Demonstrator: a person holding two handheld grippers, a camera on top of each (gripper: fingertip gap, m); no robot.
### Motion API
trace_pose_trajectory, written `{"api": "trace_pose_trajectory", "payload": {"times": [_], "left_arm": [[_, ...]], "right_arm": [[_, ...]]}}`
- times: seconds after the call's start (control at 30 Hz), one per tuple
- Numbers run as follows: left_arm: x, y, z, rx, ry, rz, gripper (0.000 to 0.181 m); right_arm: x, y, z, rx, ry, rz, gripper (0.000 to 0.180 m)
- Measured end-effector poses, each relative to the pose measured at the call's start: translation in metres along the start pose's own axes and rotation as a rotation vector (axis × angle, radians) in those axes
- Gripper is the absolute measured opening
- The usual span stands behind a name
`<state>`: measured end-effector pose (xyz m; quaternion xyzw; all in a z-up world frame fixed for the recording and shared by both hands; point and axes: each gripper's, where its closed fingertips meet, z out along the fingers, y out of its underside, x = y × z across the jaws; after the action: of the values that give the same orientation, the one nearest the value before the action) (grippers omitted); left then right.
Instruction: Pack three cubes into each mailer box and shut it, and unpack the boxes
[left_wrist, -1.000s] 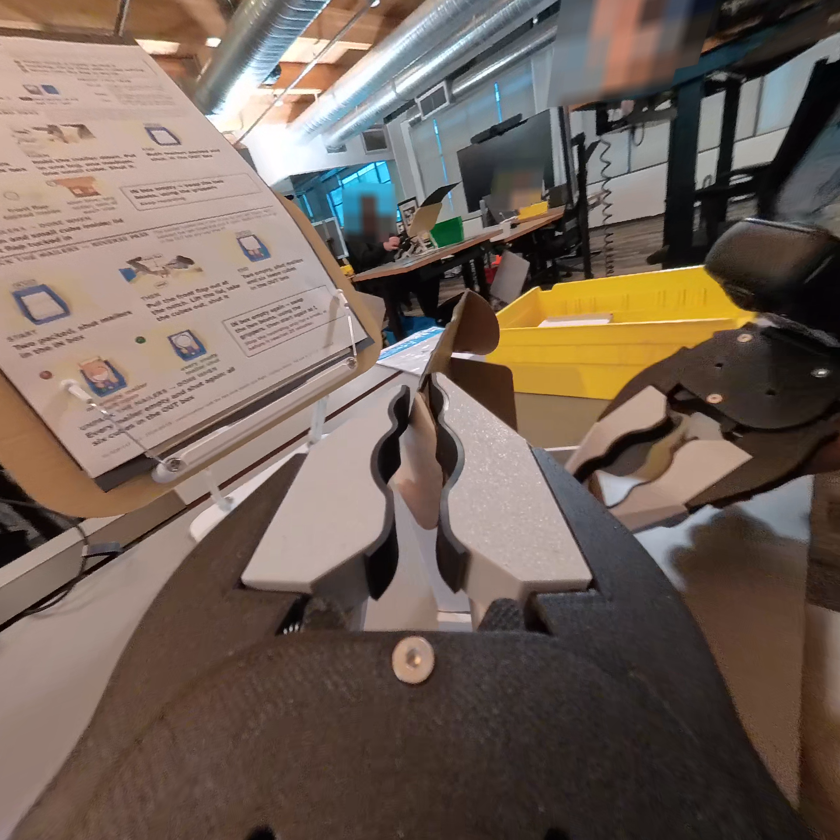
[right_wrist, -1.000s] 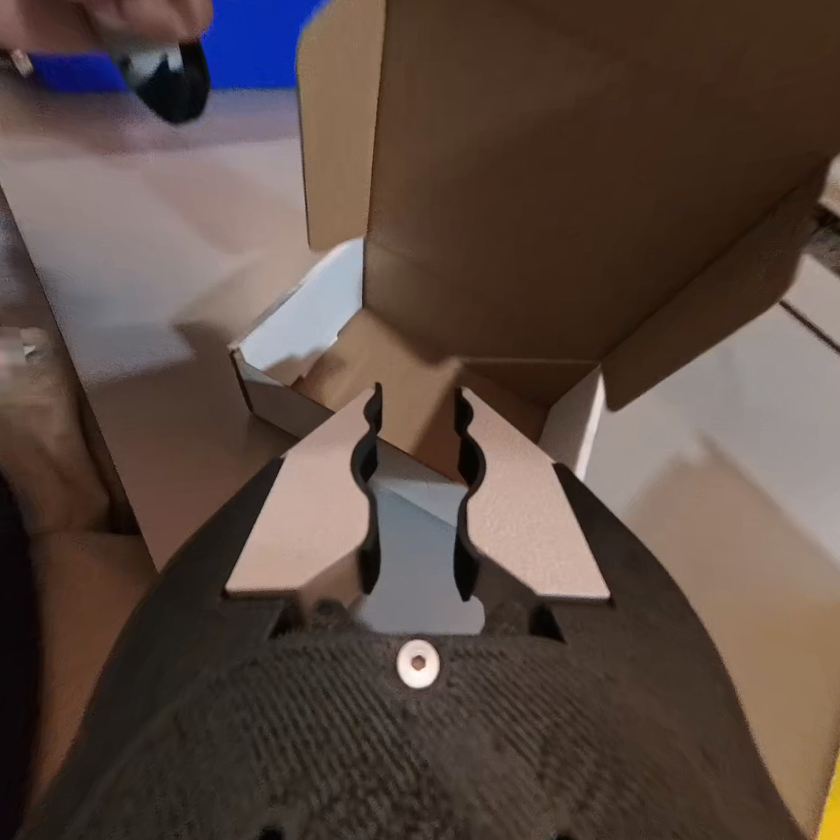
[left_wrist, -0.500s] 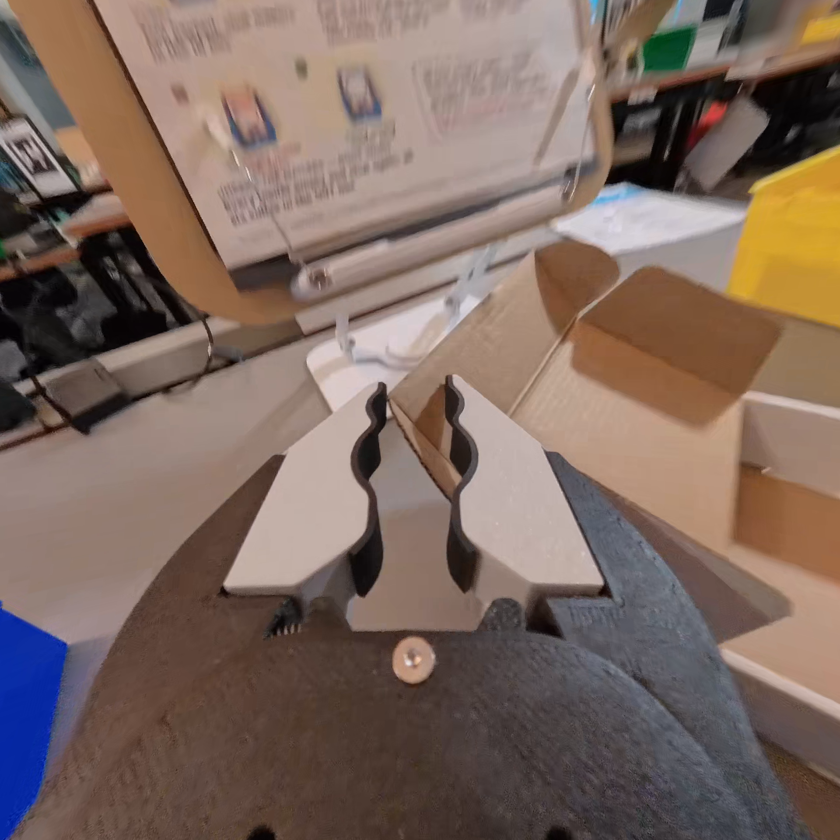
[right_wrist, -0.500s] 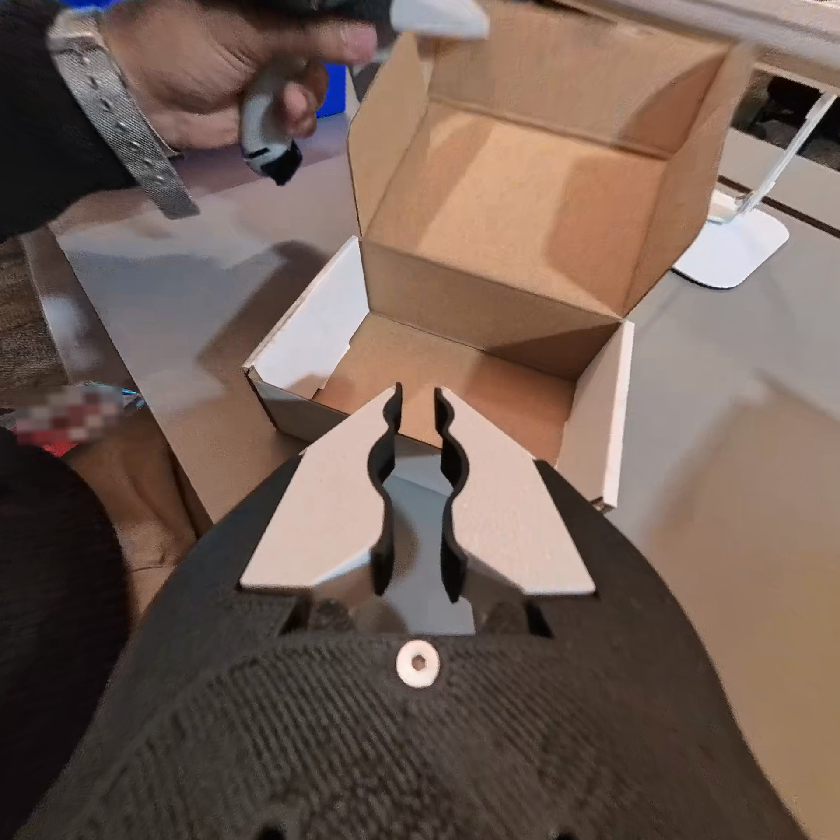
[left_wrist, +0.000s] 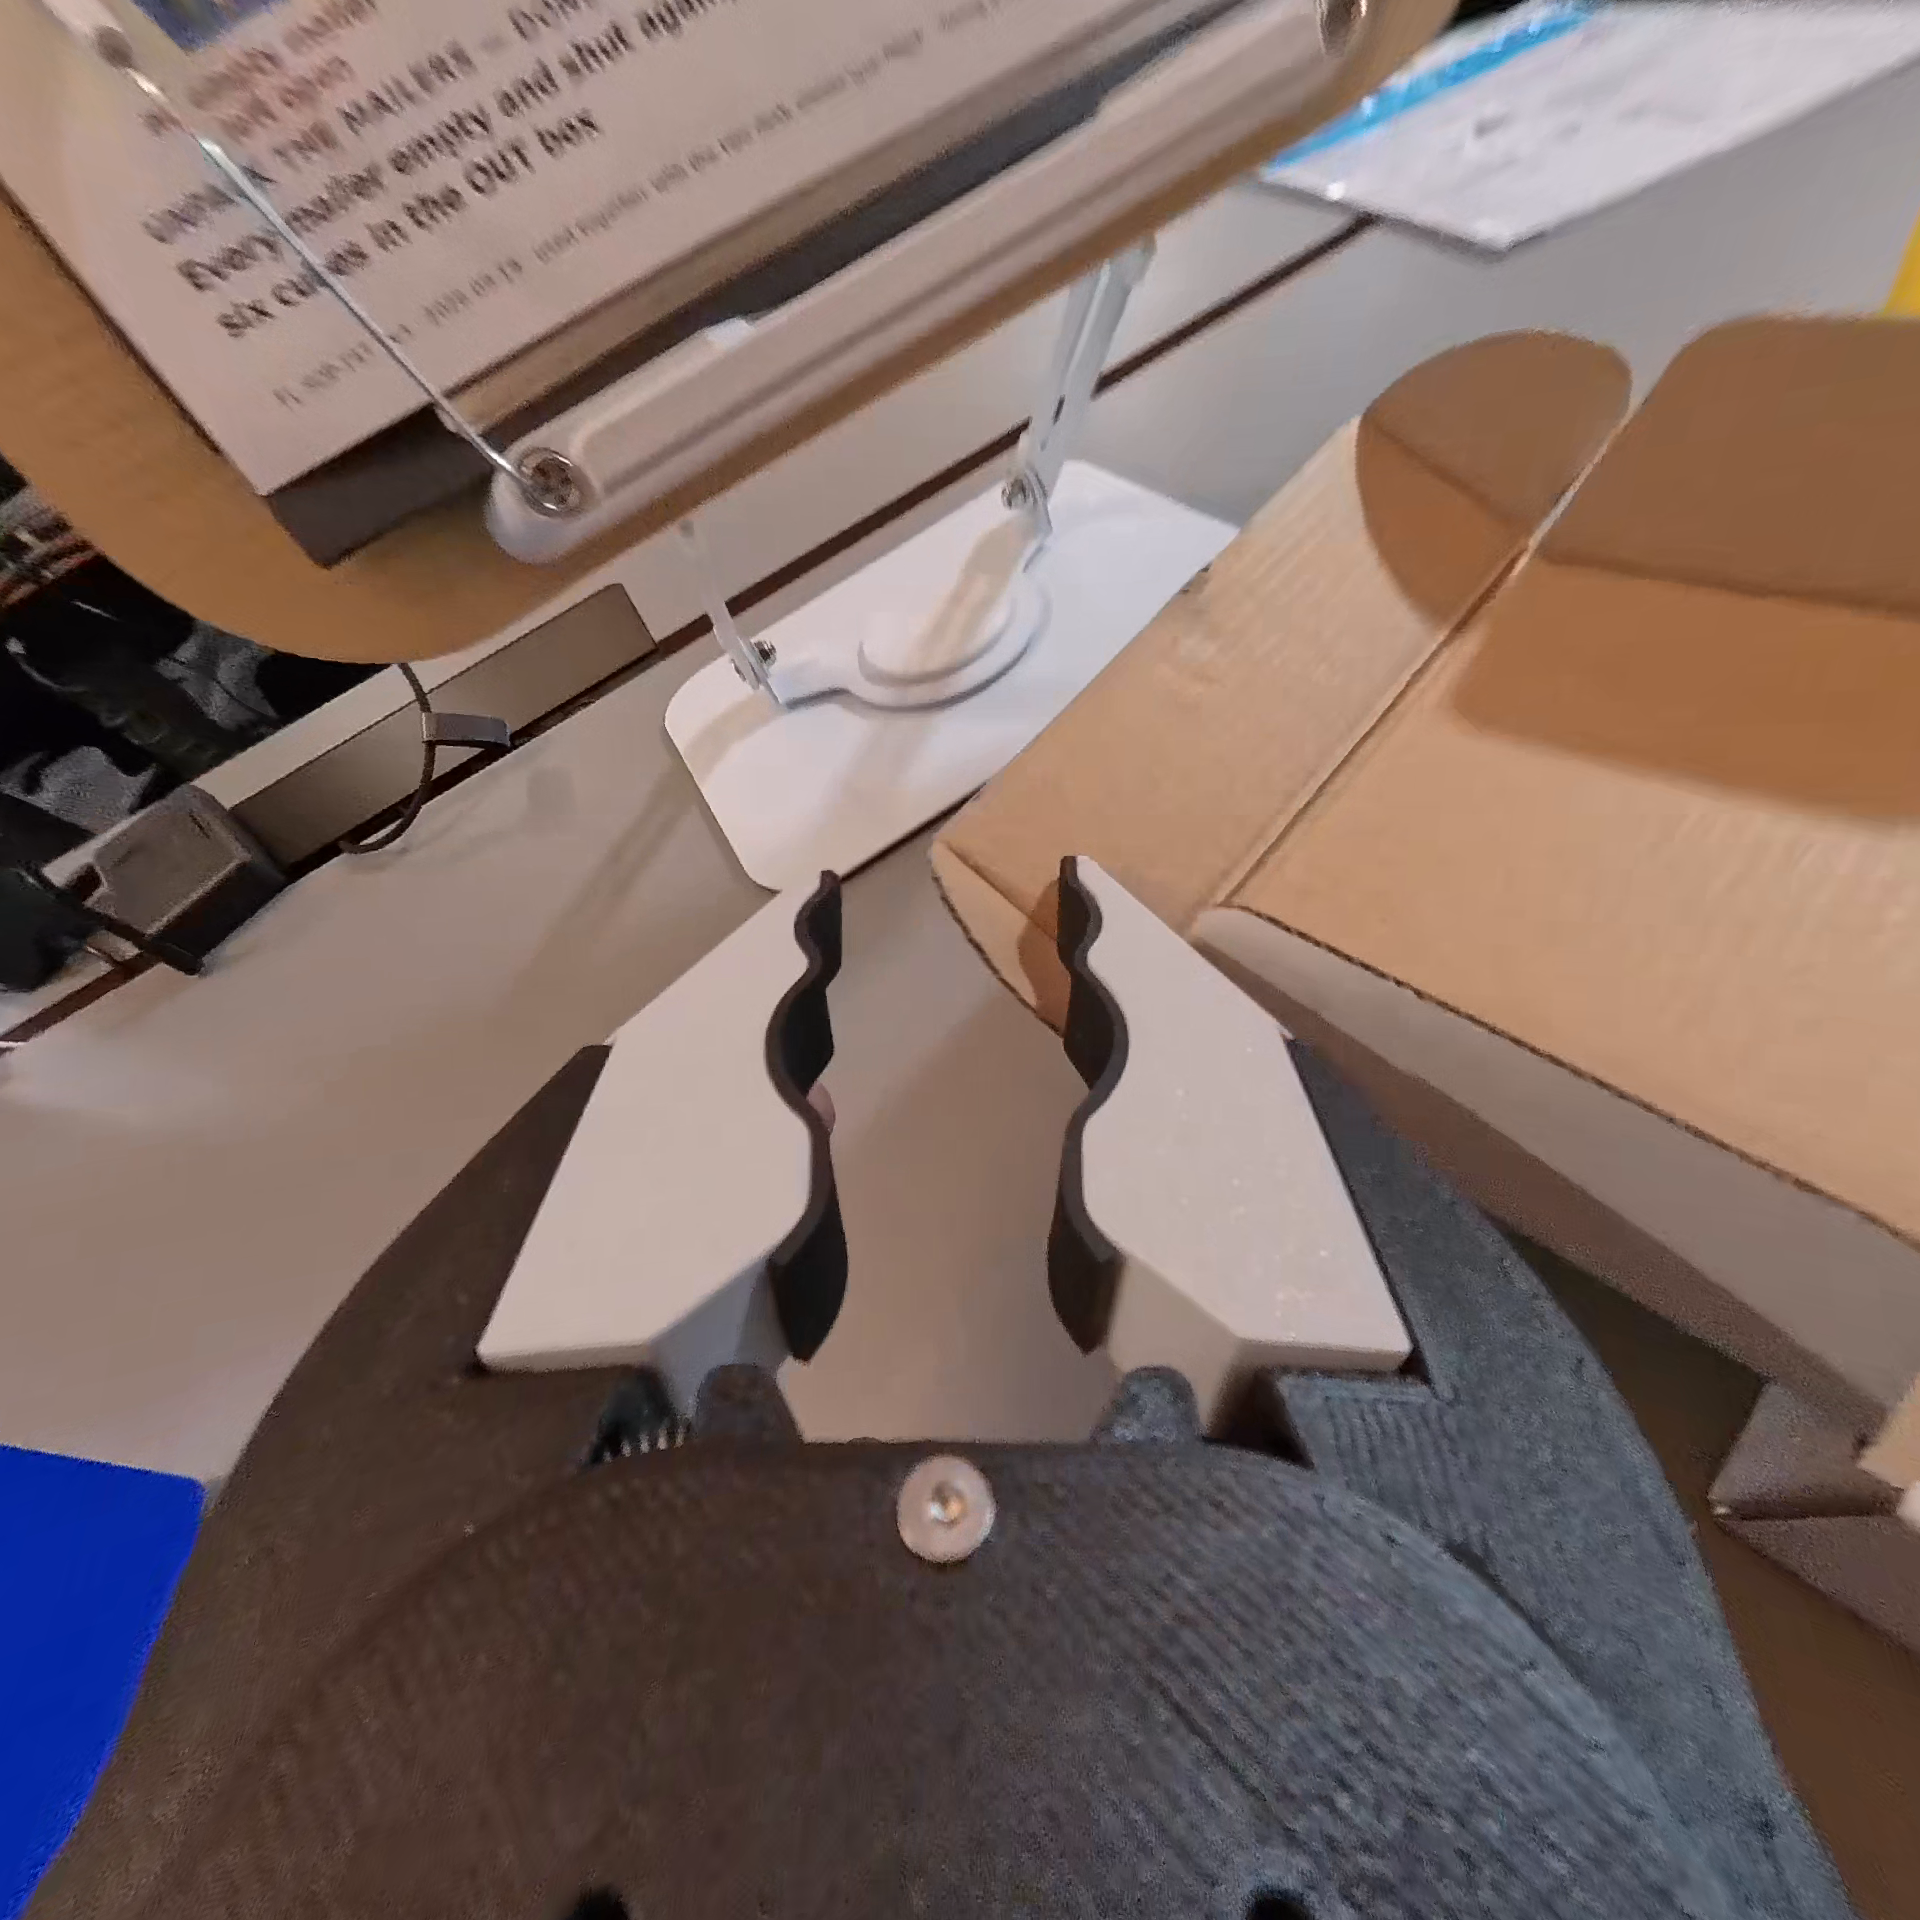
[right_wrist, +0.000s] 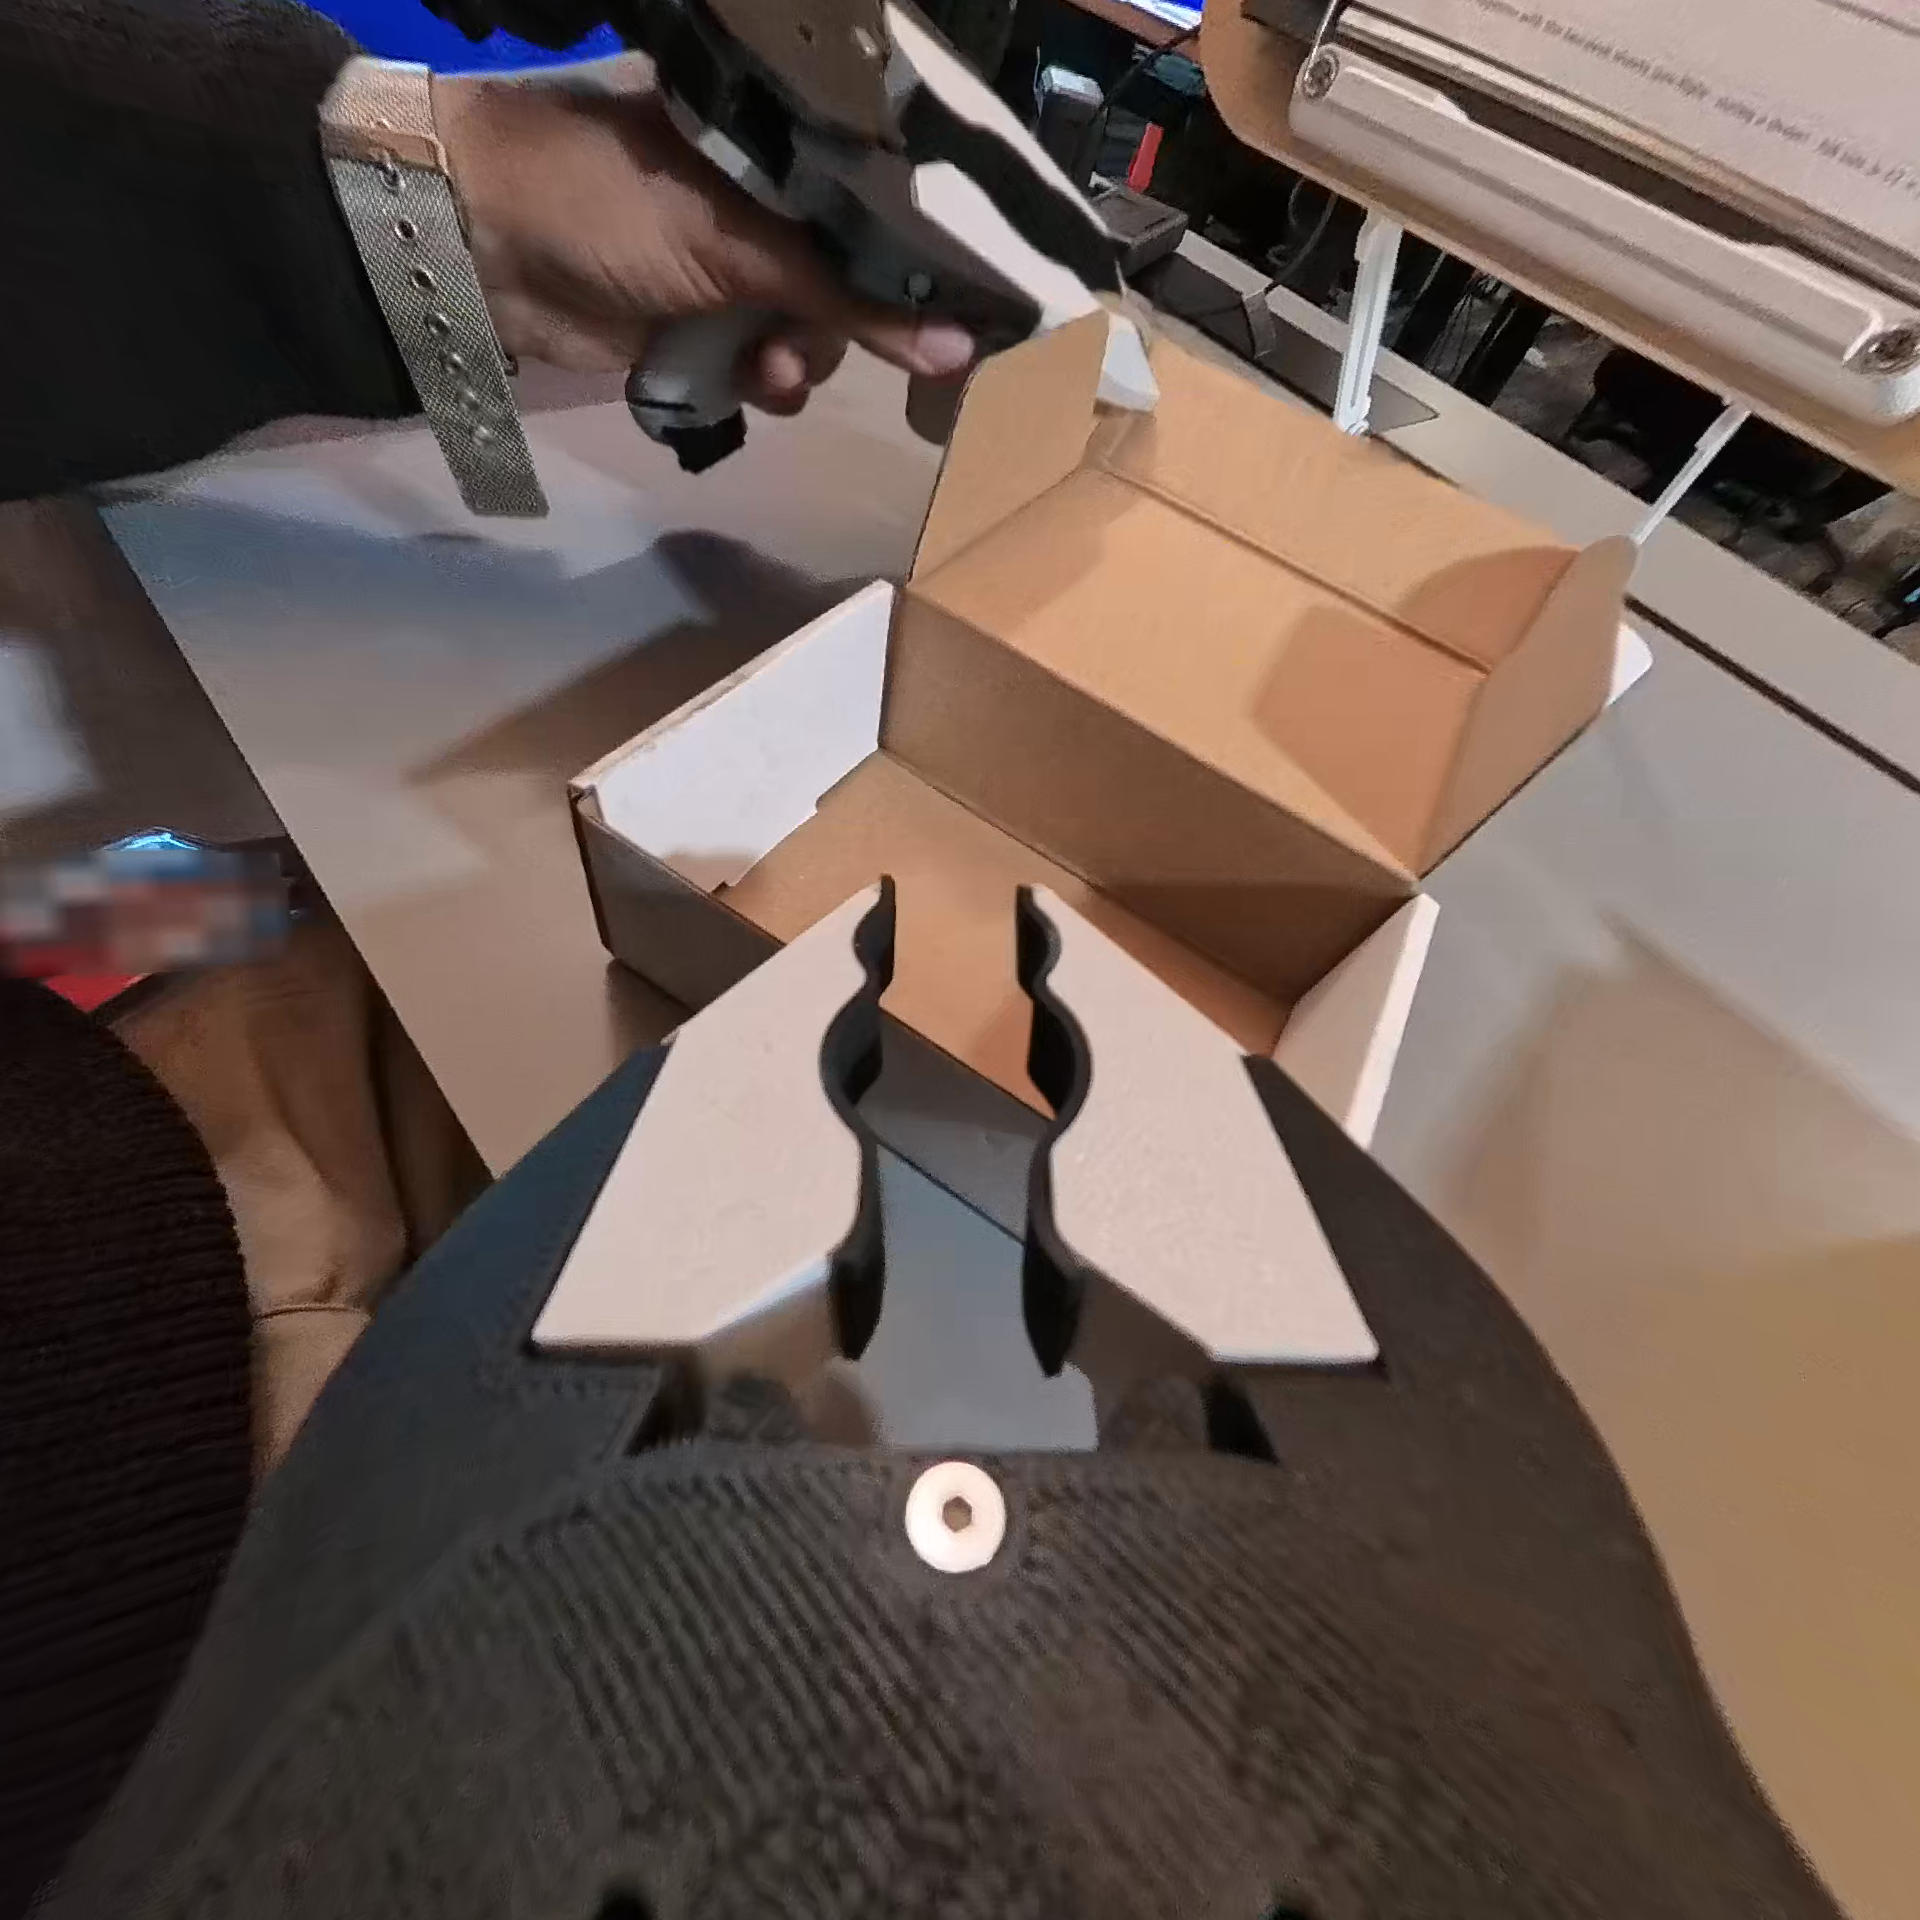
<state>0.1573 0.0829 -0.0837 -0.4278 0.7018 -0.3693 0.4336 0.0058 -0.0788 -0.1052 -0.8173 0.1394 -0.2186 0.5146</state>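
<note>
The mailer box (right_wrist: 1143, 675) stands open on the table, white outside and brown inside. Its lid is upright and the part of the inside that I see holds nothing. No cubes are in view. My right gripper (right_wrist: 956, 894) is open and empty, just above the box's front wall. My left gripper (left_wrist: 951, 883) is open. The corner of the lid's left side flap (left_wrist: 1091, 727) lies between its fingers, untouched. In the right wrist view the left gripper (right_wrist: 1101, 312) sits at the top of that flap, held by a hand.
A document stand (left_wrist: 727, 156) with an instruction sheet hangs over the table behind the box, on a white base (left_wrist: 883, 748). A blue object (left_wrist: 83, 1662) is at the lower left. A power adapter with a cable (left_wrist: 177, 862) lies beyond the table's far edge. The tips of one gripper are about 25 centimetres away from the tips of the other.
My left gripper let go of the lid flap, opened wide and tilted down toward the table. My right gripper drew back from the box. The lid now stands open.
</note>
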Motion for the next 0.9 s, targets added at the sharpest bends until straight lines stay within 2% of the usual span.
{"api": "trace_pose_trajectory", "payload": {"times": [0.17, 0.27, 0.37, 0.6, 0.67, 0.8, 0.9], "left_arm": [[-0.009, -0.040, -0.023, 0.231, 0.042, -0.169, 0.067], [-0.016, -0.056, -0.039, 0.340, 0.039, -0.209, 0.069], [-0.023, -0.059, -0.050, 0.388, 0.000, -0.195, 0.069], [-0.026, -0.055, -0.064, 0.391, -0.002, -0.206, 0.069], [-0.032, -0.055, -0.069, 0.364, 0.038, -0.268, 0.077], [-0.081, -0.062, -0.097, 0.332, 0.008, -0.374, 0.079], [-0.136, -0.047, -0.126, 0.205, -0.082, -0.385, 0.074]], "right_arm": [[0.004, -0.008, -0.005, 0.037, 0.012, -0.090, 0.041], [-0.001, -0.023, -0.018, 0.117, -0.044, -0.171, 0.044], [-0.011, -0.034, -0.030, 0.185, -0.135, -0.214, 0.037], [-0.023, -0.048, -0.029, 0.259, -0.193, -0.272, 0.035], [-0.027, -0.052, -0.027, 0.275, -0.191, -0.313, 0.035], [-0.035, -0.055, -0.021, 0.297, -0.200, -0.387, 0.032], [-0.040, -0.057, -0.016, 0.302, -0.226, -0.403, 0.032]]}}
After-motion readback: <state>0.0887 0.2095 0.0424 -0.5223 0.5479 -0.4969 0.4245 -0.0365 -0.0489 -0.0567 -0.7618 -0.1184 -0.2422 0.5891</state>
